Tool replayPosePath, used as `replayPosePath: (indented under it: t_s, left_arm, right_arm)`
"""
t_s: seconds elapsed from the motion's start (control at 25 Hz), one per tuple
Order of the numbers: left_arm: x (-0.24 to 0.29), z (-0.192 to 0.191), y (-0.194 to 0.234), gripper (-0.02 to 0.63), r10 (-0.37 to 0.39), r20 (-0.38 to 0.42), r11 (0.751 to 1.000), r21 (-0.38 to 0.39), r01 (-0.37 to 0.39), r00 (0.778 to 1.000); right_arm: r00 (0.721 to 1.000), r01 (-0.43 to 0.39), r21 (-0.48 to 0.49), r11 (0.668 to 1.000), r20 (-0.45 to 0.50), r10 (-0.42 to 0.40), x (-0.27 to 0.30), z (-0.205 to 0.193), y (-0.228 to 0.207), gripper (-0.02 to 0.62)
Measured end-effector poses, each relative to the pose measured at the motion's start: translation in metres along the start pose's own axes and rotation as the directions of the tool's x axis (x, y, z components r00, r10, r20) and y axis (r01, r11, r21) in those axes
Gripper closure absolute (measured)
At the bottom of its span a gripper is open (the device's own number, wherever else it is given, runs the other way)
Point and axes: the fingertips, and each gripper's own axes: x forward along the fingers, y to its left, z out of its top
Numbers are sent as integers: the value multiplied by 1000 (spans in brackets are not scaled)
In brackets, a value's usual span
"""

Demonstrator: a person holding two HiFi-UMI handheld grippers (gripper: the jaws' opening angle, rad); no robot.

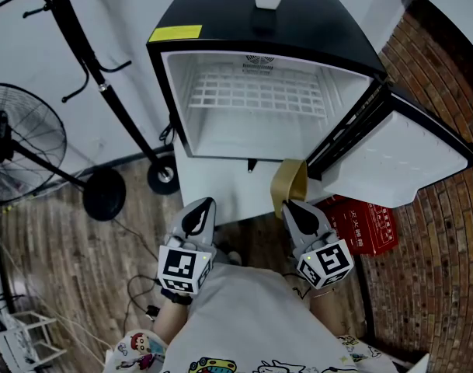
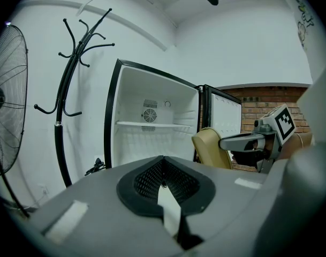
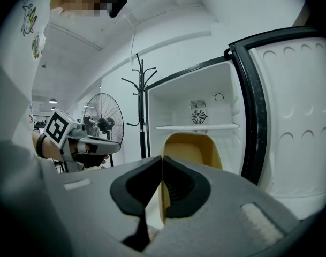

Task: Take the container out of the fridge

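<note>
Our right claw pinches the container by its rim at centre frame, already outside the open fridge. One grip carries it, so our left claw stays out, shut and empty.

The left claw and the right claw are each showing a grey body, black ribbed pads and a cube with black-and-white square markers. The person is wearing a pale shirt printed with cartoon figures, plus dark wrist bands.
</note>
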Motion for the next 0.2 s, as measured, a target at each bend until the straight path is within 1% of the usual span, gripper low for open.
replayPosePath:
  t_s: [0.2]
  left_arm:
    - [1, -1, 1, 604, 1, -2, 1000, -3, -1, 1000]
  right_arm:
    - [1000, 2, 5, 1000, -2, -2, 1, -1, -1, 584]
